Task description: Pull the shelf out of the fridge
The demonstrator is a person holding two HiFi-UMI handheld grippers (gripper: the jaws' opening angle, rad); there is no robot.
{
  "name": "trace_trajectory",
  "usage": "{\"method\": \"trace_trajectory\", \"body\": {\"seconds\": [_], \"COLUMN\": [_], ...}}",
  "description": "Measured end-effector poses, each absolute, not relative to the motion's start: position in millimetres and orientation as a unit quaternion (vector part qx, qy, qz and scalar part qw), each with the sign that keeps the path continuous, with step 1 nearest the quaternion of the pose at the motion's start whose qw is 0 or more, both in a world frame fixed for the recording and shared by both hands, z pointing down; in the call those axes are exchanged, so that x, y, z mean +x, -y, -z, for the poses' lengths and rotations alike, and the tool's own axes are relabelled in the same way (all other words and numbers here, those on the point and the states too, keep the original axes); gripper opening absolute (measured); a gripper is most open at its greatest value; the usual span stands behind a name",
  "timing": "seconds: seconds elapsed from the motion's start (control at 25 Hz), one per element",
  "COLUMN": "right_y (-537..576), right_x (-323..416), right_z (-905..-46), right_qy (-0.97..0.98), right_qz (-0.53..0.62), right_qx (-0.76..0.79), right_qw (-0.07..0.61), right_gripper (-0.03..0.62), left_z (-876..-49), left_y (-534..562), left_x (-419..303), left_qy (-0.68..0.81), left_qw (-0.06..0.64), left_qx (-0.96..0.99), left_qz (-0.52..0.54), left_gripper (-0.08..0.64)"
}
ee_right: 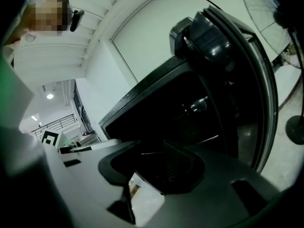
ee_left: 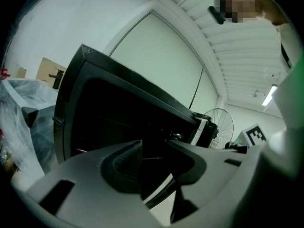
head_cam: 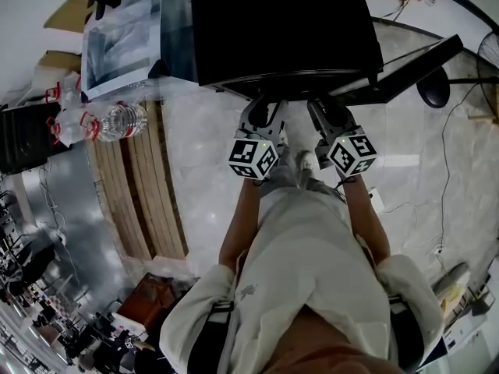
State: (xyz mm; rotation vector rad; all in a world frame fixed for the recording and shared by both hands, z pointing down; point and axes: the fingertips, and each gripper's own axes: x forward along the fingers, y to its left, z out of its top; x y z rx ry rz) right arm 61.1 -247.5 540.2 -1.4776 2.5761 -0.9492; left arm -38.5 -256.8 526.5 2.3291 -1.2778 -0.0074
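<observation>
Head view: left gripper [head_cam: 263, 115] and right gripper [head_cam: 331, 117] clamp the shelf [ee_left: 159, 190]; I'd pull both evenly, keeping it level.

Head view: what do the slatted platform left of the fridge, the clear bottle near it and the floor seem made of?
Slatted platform: probably bare wood; pale, grained planks with gaps between them.
Bottle: apparently clear plastic; see-through, ribbed body.
Floor: polished stone or stone-look tile; glossy, pale veining, straight joints.
</observation>
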Motion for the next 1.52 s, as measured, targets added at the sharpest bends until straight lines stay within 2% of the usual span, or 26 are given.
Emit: {"method": "trace_trajectory", "body": {"seconds": [0.44,0.64,0.84,1.16,1.52], "right_y": [263.3,269.3,278.8,294.9,314.7], "right_x": [58.0,53.8,55.6,60.1,57.8], "right_z": [-577.5,-587.5,-596.3,-610.0,-609.0], "right_qy": [-0.801,-0.795,-0.772,-0.752,-0.749], "right_qz": [0.359,0.379,0.415,0.432,0.424], "right_qx": [-0.477,-0.471,-0.47,-0.479,-0.485], "right_qw": [0.042,0.058,0.106,0.136,0.154], "right_gripper": [0.141,0.175,0.229,0.295,0.316], "left_z": [-564.3,-576.9,-588.6,-600.1,-606.2], "left_y": [270.9,277.0,283.5,296.7,305.1], "left_x": [-36.2,-36.7,-37.1,-41.6,-47.9], "left_qy": [0.466,0.466,0.467,0.471,0.487], "left_qw": [0.293,0.323,0.352,0.381,0.402], "left_qx": [0.835,0.823,0.81,0.79,0.766], "left_qz": [0.017,0.035,0.051,0.089,0.124], "left_gripper": [0.149,0.158,0.197,0.258,0.278]}}
